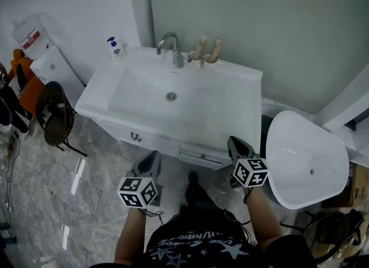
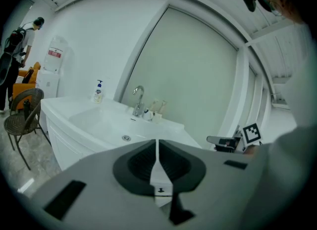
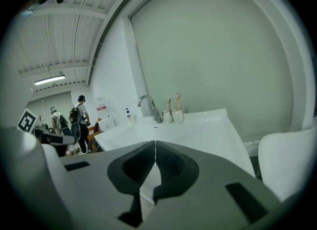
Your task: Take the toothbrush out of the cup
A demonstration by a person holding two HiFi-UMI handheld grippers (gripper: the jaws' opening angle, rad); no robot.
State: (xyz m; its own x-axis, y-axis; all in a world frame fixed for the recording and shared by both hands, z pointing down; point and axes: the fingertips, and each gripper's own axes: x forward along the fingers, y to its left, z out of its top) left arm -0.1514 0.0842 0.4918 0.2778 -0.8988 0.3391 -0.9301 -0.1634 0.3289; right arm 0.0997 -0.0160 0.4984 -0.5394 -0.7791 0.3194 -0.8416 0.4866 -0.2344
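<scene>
Two white cups [image 1: 195, 59] [image 1: 210, 60] stand at the back of the white washbasin [image 1: 230, 108], right of the tap [image 1: 170, 45]. A beige-handled toothbrush stands upright in each: one [image 1: 200, 45] in the left cup, one [image 1: 217, 46] in the right. The right gripper view shows the same cups [image 3: 173, 116] and brushes [image 3: 178, 100]. My left gripper [image 1: 151, 158] [image 2: 157, 147] and right gripper [image 1: 235, 143] [image 3: 155, 147] hover in front of the basin's near edge, well short of the cups. Both have their jaws shut, with nothing between them.
A soap pump bottle [image 1: 117, 49] stands at the basin's back left corner. A white toilet [image 1: 305, 157] is close on the right, and a dark wicker chair [image 1: 55, 114] on the left. People stand farther off to the left [image 3: 79, 120].
</scene>
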